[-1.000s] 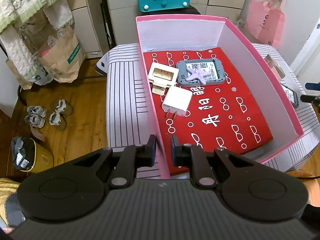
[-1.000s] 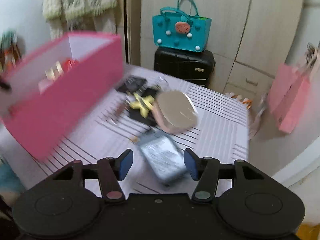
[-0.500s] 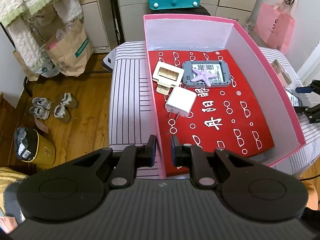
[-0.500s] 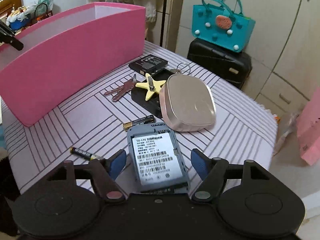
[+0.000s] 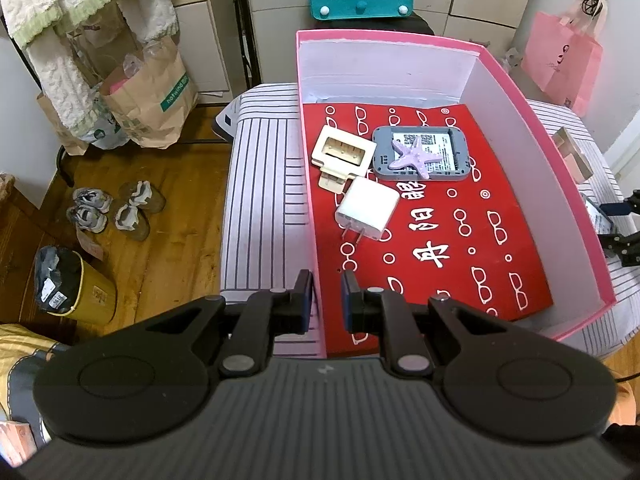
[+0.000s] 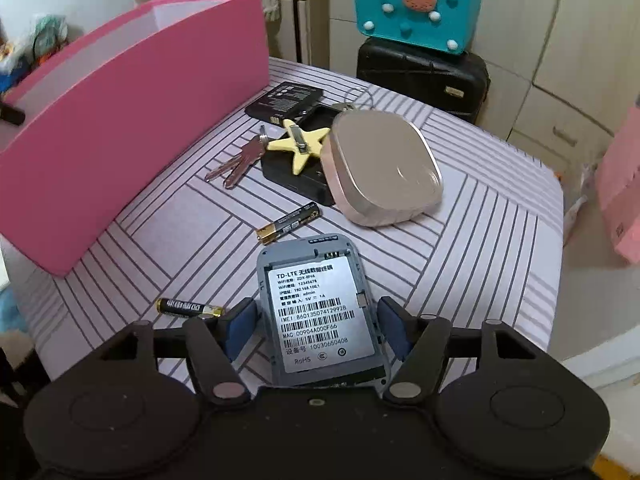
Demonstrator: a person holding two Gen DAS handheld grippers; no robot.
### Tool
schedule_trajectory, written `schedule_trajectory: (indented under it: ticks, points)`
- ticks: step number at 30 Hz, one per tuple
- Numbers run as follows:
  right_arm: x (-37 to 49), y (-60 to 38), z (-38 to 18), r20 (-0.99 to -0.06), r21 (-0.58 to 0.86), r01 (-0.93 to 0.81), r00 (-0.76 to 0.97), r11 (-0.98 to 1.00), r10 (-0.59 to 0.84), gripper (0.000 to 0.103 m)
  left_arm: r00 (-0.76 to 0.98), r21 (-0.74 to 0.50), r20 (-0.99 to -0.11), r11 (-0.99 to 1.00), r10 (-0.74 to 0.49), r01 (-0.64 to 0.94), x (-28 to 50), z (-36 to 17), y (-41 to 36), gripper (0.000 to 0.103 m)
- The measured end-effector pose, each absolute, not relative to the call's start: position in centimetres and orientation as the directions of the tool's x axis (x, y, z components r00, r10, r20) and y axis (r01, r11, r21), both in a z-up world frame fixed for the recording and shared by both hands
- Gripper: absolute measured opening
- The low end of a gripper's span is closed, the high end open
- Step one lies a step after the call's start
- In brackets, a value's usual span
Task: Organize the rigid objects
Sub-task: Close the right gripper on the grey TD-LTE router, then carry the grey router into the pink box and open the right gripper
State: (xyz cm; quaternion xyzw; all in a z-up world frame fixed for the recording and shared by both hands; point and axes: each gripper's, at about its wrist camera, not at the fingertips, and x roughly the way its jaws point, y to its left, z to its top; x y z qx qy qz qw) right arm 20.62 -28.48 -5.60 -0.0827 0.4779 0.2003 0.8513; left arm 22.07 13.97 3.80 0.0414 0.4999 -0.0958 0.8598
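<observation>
Since half a second ago the right gripper (image 6: 316,328) has closed in on the grey router (image 6: 320,312), which now lies deeper between its spread blue fingers (image 6: 240,326), neither pad clearly touching it. The router is a flat rounded slab, open-backed, its white barcode label up, lying on the striped surface (image 6: 480,240). The left gripper (image 5: 325,300) has barely shifted: its fingers straddle the pink box (image 5: 560,184) wall, narrowly apart, pinching it. Inside on red paper lie a white charger (image 5: 368,208), a cream plug (image 5: 344,152) and a purple starfish (image 5: 412,158). Near the router lie two batteries (image 6: 188,307), keys (image 6: 236,164), a yellow starfish (image 6: 300,148) and a smooth metallic case (image 6: 384,168).
</observation>
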Motion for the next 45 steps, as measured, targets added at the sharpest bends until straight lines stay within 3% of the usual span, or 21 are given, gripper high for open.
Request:
schedule_trajectory:
  ticks: [2, 15, 23, 30, 37, 45]
  points:
    - [20.4, -28.8, -5.6, -0.833, 0.035, -0.377, 0.5, 0.926, 0.235, 0.067, 0.482, -0.026, -0.867, 0.978, -0.124, 0.205, 22.1, 3.8, 13.9, 0.014]
    - [18.1, -28.4, -3.3, -0.792, 0.016, -0.334, 0.571, 0.943, 0.215, 0.066, 0.491, -0.037, -0.862, 0.982, -0.125, 0.186, 21.9, 4.0, 14.2, 0.014]
    - [17.2, -26.5, 1.3, -0.723, 0.039, -0.43, 0.611, 0.902, 0.323, 0.066, 0.487, -0.058, -0.862, 0.982, -0.141, 0.181, 21.9, 4.0, 14.4, 0.014]
    - [18.1, -21.5, 6.0, -0.644, 0.031, -0.619, 0.588, 0.785, 0.489, 0.066, 0.491, -0.061, -0.858, 0.979, -0.15, 0.193, 21.8, 4.3, 14.4, 0.014]
    - [20.5, -11.4, 7.3, -0.73, -0.053, -0.831, 0.411, 0.553, 0.547, 0.066, 0.496, -0.098, -0.851, 0.979, -0.175, 0.177, 22.0, 3.9, 15.1, 0.014]
    - [24.8, -3.9, 2.6, -0.906, -0.067, -0.898, 0.237, 0.434, 0.349, 0.066, 0.493, -0.111, -0.844, 0.969, -0.208, 0.22, 21.9, 4.1, 15.7, 0.014]
